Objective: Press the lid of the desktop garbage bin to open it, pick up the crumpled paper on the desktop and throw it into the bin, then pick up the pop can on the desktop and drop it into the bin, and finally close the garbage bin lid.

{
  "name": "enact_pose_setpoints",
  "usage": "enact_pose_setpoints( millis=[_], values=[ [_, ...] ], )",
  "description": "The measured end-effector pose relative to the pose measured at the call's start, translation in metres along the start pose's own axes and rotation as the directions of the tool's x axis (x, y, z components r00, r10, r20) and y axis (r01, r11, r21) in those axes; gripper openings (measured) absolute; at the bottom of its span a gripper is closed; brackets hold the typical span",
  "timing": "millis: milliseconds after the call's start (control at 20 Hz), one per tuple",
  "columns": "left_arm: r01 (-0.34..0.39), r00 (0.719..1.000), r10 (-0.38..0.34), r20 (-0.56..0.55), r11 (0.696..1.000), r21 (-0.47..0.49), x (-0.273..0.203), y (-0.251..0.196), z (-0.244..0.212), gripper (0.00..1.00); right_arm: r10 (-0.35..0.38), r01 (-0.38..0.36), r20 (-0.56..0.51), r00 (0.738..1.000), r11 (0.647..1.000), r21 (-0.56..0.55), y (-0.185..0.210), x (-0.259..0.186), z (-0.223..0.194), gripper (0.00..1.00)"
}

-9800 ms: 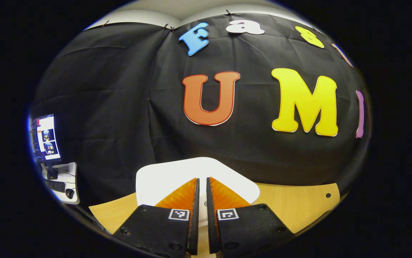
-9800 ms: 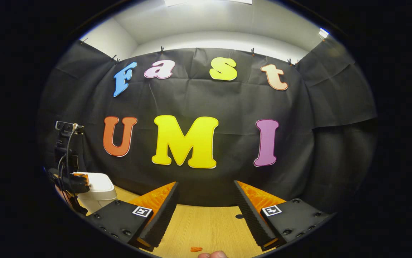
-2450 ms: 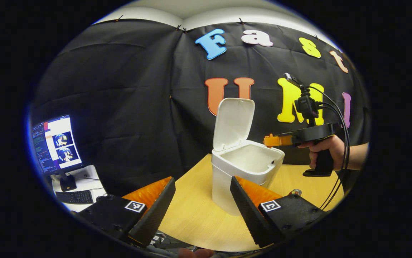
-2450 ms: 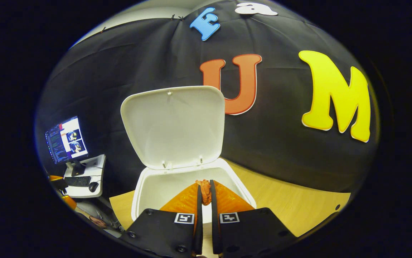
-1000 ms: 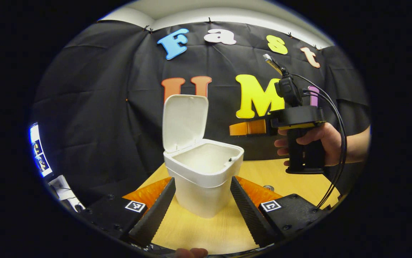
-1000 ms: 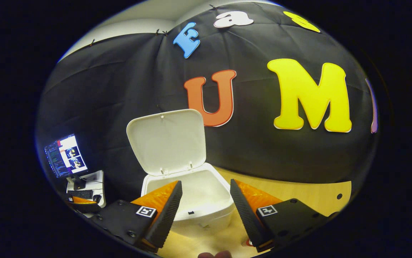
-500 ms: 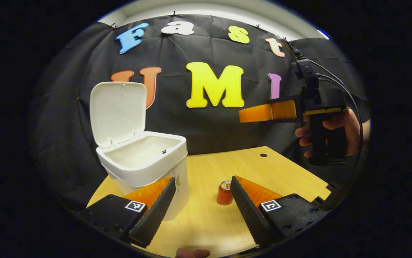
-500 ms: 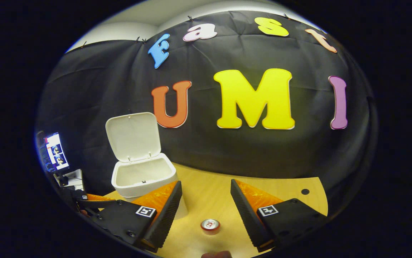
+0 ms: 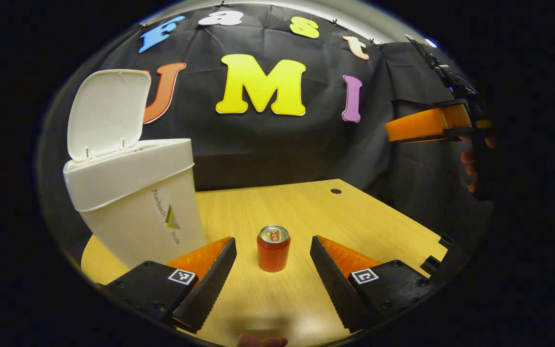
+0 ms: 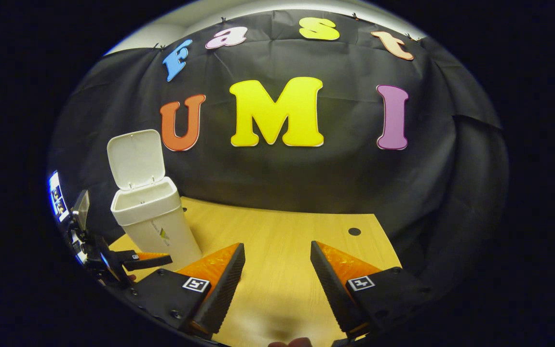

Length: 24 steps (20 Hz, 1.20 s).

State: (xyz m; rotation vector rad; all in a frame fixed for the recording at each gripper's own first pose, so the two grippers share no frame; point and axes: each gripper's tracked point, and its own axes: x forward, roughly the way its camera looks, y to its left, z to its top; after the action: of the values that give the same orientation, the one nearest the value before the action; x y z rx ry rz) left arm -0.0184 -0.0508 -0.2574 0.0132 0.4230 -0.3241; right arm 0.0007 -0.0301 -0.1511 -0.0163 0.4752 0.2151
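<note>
Pop can [image 9: 273, 248] stands upright on wooden desktop [image 9: 354, 221], just right of white garbage bin [image 9: 135, 202], not touching it. Bin lid [image 9: 108, 113] up, hinged open at back. L gripper [image 9: 273, 270] spread wide, low, can centred between its fingers w/ gaps both sides. R gripper [image 10: 275, 277] also spread, nothing in it, above desktop well right of bin [image 10: 149, 219]; in left gripper view it's raised far right of can [image 9: 419, 124].

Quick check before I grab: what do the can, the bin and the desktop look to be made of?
Pop can: likely painted metal, with a silvery rim and pull tab on top. Garbage bin: looks like moulded white plastic, smooth and matte, with thin walls and a hinged lid. Desktop: light wood-grain surface, possibly laminate.
</note>
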Motion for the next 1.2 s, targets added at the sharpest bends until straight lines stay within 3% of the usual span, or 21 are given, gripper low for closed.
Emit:
enact_pose_setpoints(
  millis=[400, 1200],
  values=[
    [-0.002, 0.998, 0.000, -0.062, 1.000, -0.019, 0.055, 0.003, -0.040, 1.00, -0.086, 0.086, -0.067, 0.994, 0.996, 0.001, -0.046, -0.021, -0.037, 0.88],
    [0.026, 0.989, -0.028, -0.148, 0.999, -0.019, 0.116, 0.007, -0.084, 1.00, -0.119, 0.122, -0.122, 0.985, 0.992, 0.016, -0.060, -0.010, -0.064, 0.88]
  ],
)
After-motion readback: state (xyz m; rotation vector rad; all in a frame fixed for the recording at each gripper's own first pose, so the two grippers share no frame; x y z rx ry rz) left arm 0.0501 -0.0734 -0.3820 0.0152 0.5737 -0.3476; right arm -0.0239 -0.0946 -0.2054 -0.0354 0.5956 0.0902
